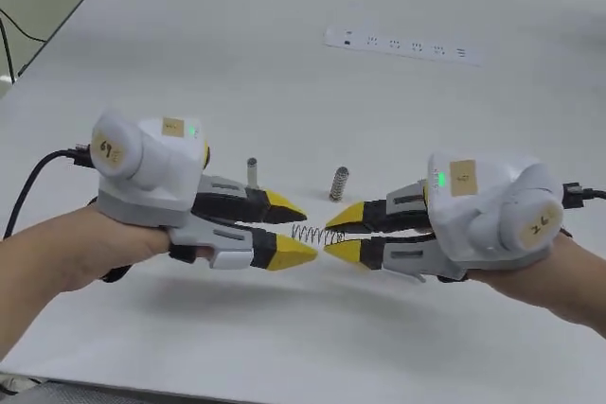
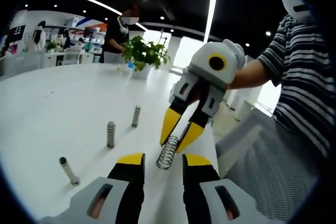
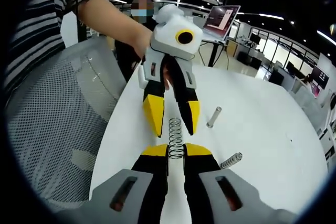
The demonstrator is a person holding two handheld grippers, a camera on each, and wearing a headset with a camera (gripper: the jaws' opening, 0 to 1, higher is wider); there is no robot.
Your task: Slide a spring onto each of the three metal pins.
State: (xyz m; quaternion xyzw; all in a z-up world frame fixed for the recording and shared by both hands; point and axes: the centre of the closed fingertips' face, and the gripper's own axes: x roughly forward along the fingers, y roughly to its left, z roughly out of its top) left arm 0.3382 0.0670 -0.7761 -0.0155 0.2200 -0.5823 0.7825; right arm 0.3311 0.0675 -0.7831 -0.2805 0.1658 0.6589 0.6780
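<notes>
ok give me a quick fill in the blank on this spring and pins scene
1. The right gripper is clamped on a loose ___.
2. The left gripper has its jaws ___ around that piece's free end.
3. In the left gripper view, the sleeved pin sits between ___ bare pins.
4. Both grippers' jaw tips are coloured ___.
Missing words: spring; open; two; yellow.

Head view: above and behind, close, facing down and forward across the table. Left gripper view: low, close, facing the right gripper. Right gripper view: low, close, facing the left gripper. All share the spring.
</notes>
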